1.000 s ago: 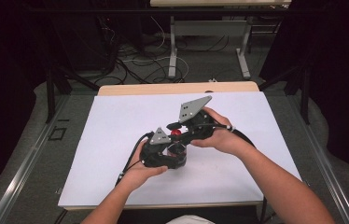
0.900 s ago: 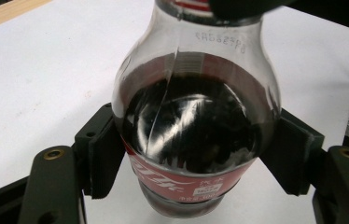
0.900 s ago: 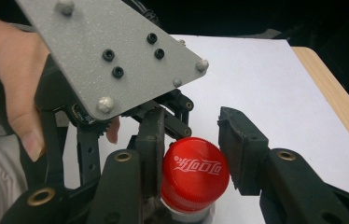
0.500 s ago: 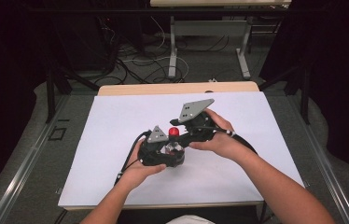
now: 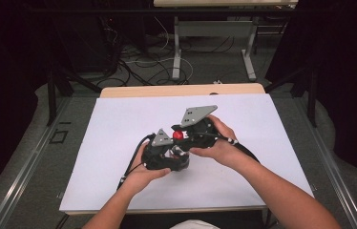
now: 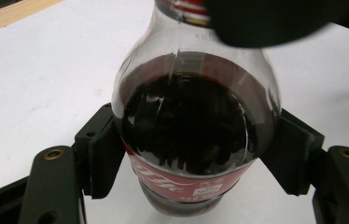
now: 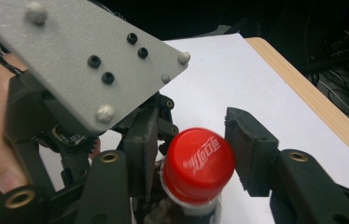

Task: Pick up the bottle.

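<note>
Slippage is the main worry. Left gripper [image 5: 163,153] has its jaws clamped on the belly of the cola bottle [image 6: 195,122], which stands on the white surface [image 5: 110,138]; round, smooth plastic could turn in that hold. Right gripper [image 7: 189,140] has just been closing its jaws around the red cap [image 7: 198,164], one pad touching, the other a little apart. An uneven bite could skid off the cap, or tip the bottle.
</note>
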